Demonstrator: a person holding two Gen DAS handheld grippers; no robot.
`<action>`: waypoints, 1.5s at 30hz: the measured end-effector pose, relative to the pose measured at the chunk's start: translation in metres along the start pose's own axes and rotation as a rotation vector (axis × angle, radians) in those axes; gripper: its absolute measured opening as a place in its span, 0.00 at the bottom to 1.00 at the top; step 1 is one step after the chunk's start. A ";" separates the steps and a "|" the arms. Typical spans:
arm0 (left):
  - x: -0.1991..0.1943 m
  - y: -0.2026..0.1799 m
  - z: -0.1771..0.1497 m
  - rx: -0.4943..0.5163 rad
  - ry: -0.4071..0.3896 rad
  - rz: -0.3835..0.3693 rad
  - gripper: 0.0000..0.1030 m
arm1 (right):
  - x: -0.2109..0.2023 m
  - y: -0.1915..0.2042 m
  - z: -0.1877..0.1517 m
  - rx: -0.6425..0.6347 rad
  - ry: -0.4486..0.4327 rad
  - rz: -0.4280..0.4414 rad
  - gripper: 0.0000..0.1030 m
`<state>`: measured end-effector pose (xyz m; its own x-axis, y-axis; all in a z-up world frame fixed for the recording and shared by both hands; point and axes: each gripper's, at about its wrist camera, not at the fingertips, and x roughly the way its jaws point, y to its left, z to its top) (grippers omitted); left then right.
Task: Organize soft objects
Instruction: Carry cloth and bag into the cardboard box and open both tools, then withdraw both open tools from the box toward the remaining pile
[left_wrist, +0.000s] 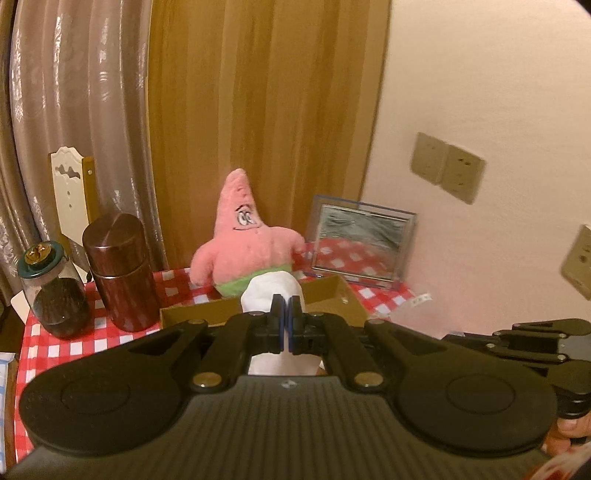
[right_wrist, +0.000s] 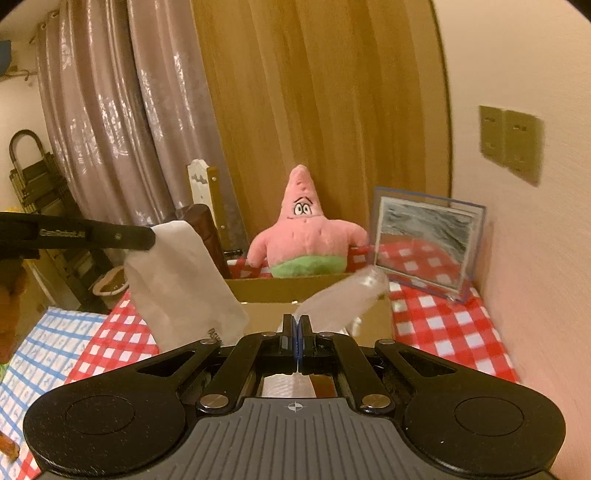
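Note:
My left gripper is shut on a white cloth and holds it in the air above the open cardboard box. In the right wrist view the same cloth hangs from the left gripper's fingertips. My right gripper is shut on a clear, crinkled plastic wrapper over the box. A pink star plush toy with green shorts stands behind the box, also in the right wrist view.
A red-and-white checked cloth covers the table. A clear acrylic photo frame stands by the wall at right. A dark brown canister and a glass jar stand at left. A blue checked cloth lies further left.

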<state>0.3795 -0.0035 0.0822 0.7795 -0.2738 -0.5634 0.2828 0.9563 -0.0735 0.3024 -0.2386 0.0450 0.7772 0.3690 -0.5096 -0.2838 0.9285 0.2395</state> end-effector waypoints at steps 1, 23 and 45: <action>0.007 0.004 0.001 0.002 0.001 0.004 0.01 | 0.009 -0.001 0.003 -0.005 0.004 0.004 0.00; 0.089 0.043 -0.026 -0.023 0.065 0.079 0.18 | 0.135 -0.008 0.000 -0.054 0.069 0.025 0.00; 0.058 0.046 -0.053 -0.040 0.099 0.089 0.36 | 0.127 -0.031 -0.018 0.071 0.101 -0.005 0.73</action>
<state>0.4084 0.0294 0.0025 0.7412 -0.1786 -0.6471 0.1915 0.9802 -0.0512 0.3999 -0.2199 -0.0420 0.7168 0.3699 -0.5911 -0.2368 0.9265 0.2926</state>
